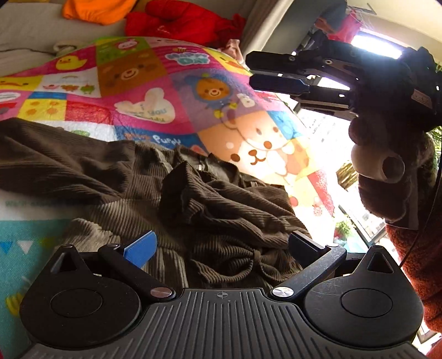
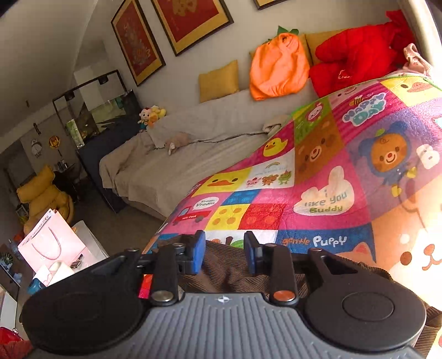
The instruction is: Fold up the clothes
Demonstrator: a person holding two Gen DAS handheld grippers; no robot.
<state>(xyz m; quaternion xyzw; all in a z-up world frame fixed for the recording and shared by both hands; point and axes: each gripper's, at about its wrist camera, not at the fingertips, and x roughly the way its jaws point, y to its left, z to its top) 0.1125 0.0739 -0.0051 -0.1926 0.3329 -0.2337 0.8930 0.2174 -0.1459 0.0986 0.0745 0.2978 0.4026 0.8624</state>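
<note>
— Left gripper [image 1: 221, 248] first?
— Held low over the near edge of the patchwork blanket [image 1: 154, 82], pointing forward and somewhat downward. Jaws wide apart, blue pad [image 1: 141, 248] on one side, dark finger [image 1: 306, 243] on the other, clamped on nothing. Ribbed cloth just below and between them; touching or not, cannot tell.
— And the brown ribbed garment [image 1: 193, 198]?
— Lying crumpled on the blanket right ahead of that gripper. Bunched into folds near the middle, with a drawstring bow [image 1: 254, 259] close to the right finger. Long axis running roughly left to right across the left wrist view, one flatter part stretching away to the left edge.
— Right gripper [image 2: 225, 255]?
— Raised well above the garment, seen side-on in the left wrist view at upper right, fingers one above the other, pointing left. Carried by a hand in a brown plush sleeve [image 1: 392, 176]. In its own view, blue pads parted a little, a narrow gap, nothing gripped; brown cloth visible beneath.
— Farther back?
— Grey-covered sofa [image 2: 210, 143] beyond the blanket, with an orange plush [image 2: 279, 69] and a red plush [image 2: 356, 58] against the back. Framed pictures [image 2: 190, 22] on the wall above.
</note>
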